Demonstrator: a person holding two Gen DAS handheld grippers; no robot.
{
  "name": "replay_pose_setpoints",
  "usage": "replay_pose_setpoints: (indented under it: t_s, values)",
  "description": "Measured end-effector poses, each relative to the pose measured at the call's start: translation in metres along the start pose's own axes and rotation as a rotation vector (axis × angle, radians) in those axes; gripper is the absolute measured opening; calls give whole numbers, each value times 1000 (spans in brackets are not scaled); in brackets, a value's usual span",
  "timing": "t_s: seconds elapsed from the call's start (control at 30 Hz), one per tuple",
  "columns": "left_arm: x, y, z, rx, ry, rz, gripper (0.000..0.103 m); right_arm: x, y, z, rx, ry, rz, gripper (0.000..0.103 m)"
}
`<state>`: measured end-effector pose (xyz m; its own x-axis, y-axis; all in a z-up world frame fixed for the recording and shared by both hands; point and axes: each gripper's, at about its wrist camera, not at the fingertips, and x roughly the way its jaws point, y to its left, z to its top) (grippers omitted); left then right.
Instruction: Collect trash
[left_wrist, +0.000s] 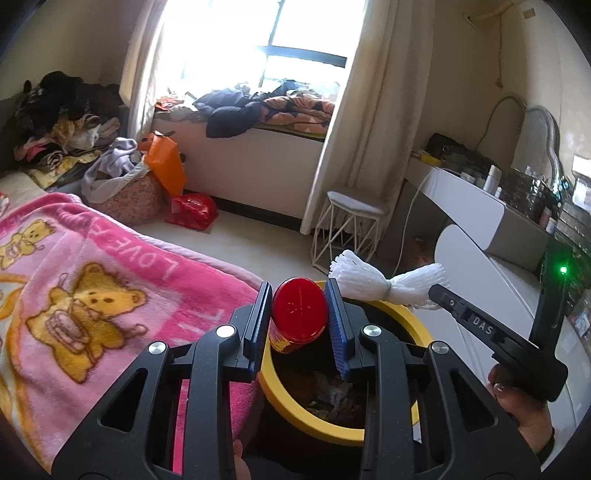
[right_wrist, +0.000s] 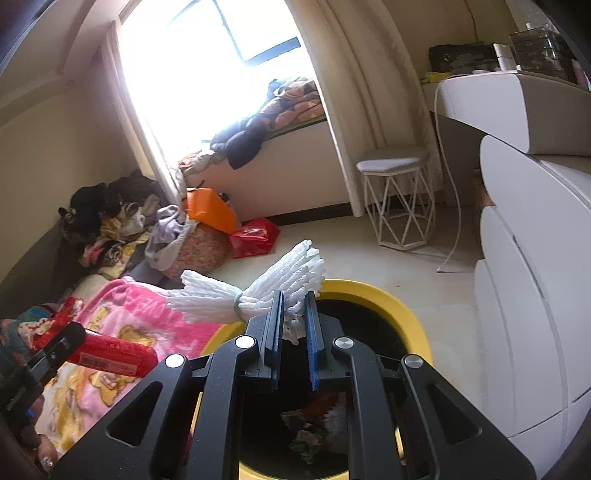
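Two pieces of trash over the bin

The red can (left_wrist: 299, 314) sits pinched in the left claw (left_wrist: 300, 325), right above the yellow bin (left_wrist: 421, 328). At 2 o'clock, the right claw (right_wrist: 295, 332) pinches the white foam net (right_wrist: 255, 291), lying sideways.

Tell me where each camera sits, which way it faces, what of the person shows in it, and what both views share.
Left wrist: sits on the left tongs, facing the window; they grip a red can above the yellow-rimmed bin. The right tongs and the right hand show at right.
Right wrist: sits on the right tongs, also toward the window; they pinch a white foam net above the bin. The left tongs show at lower left.
Shared: bin, can, net, pink blanket, white stool.
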<state>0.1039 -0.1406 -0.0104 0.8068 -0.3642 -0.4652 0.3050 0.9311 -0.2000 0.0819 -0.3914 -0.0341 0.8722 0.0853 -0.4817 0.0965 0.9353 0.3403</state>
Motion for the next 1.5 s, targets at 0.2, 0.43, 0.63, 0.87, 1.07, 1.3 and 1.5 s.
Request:
replay_pose_setpoints:
  t_s: [0.2, 0.43, 0.63, 0.87, 1.07, 1.3, 1.5]
  values:
    - [10, -9, -5, 19, 20, -21, 23, 6, -9, -5, -6, 17, -43, 11]
    - [27, -15, -16, 24, 68, -50, 23, 18, -18, -9, -22, 60, -98, 11]
    - [48, -22, -28, 34, 119, -88, 24, 28, -21, -14, -44, 106, -124, 14]
    - [79, -27, -39, 54, 200, -93, 24, 36, -27, -21, -30, 153, -129, 23]
    - [76, -21, -42, 60, 204, -75, 57, 33, -26, -22, -28, 155, -131, 50]
    - [51, -5, -43, 62, 168, -21, 92, 15, -11, -26, -29, 102, -114, 77]
    - [22, 11, -46, 50, 111, 47, 92, -10, 17, -31, -105, -14, -59, 93]
